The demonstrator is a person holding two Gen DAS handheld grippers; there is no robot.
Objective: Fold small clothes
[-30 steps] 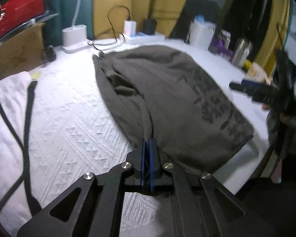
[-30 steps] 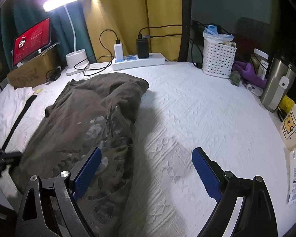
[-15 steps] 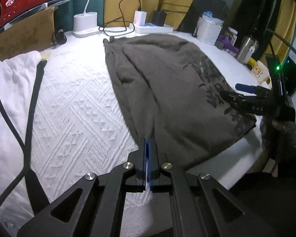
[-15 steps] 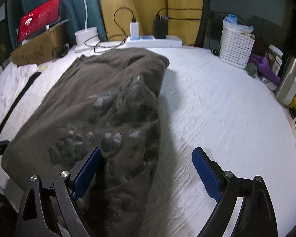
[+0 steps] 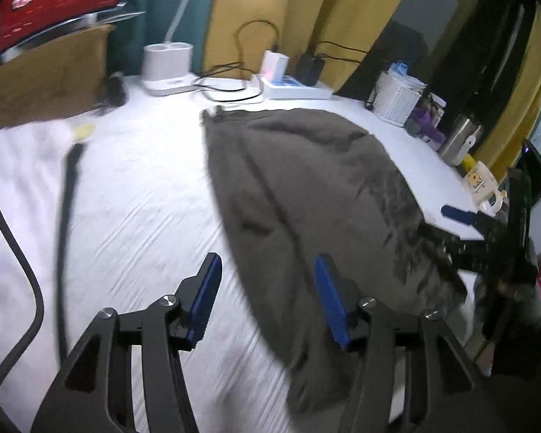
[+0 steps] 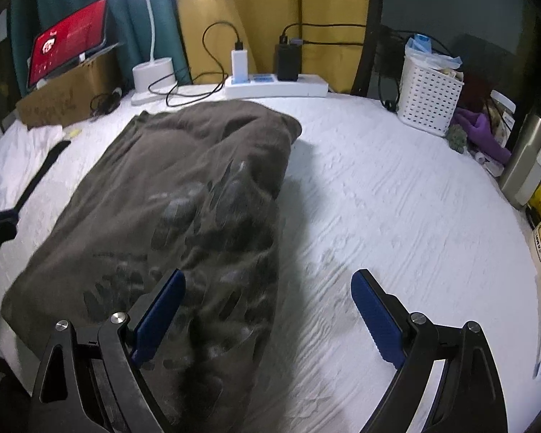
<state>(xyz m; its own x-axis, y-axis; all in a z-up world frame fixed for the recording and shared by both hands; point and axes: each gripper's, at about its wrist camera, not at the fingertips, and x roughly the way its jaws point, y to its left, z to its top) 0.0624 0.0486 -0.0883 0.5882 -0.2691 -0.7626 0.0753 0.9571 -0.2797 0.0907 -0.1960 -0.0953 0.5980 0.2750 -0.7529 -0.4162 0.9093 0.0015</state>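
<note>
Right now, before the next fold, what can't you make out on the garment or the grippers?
- Garment near hem: left wrist view, covered by the left gripper frame.
- Garment print: right wrist view, motion-blurred, unreadable.
- Right gripper: left wrist view, dark and blurred at the edge.
- What lies under the folded garment: hidden in both views.

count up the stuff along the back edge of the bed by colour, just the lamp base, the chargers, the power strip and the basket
White: 4 - lamp base, charger, power strip, basket
Black: 1 - charger
Total: 5
</note>
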